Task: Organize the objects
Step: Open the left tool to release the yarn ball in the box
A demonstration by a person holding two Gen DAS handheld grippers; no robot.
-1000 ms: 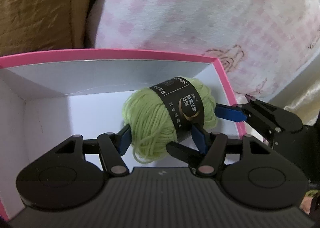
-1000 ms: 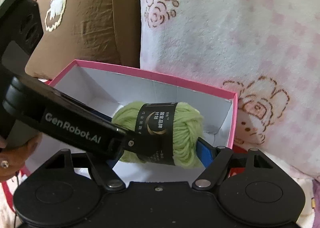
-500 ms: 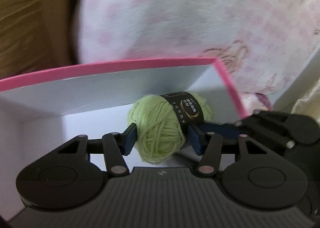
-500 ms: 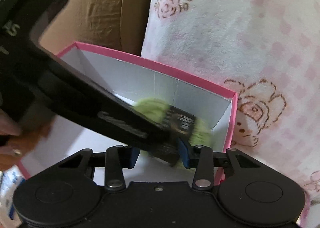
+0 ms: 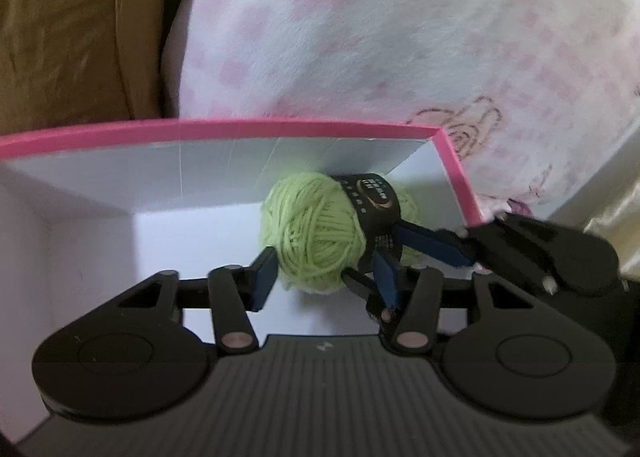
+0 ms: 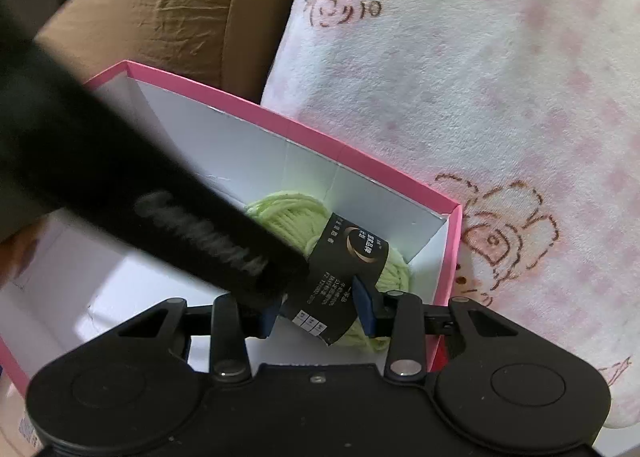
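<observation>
At the left of the left wrist view, the left gripper pinches the soft green yarn ball low inside the pink-rimmed white box, near its far right corner. The right gripper grips the same ball at its glossy black paper band. To place it well, both should probably lower it to the smooth cardboard floor, then release gently, since the springy ball may roll. Plush pink blanket fills the right.

Fuzzy green yarn ball with glossy black paper band, smooth pink cardboard box, plush fleece blanket.
</observation>
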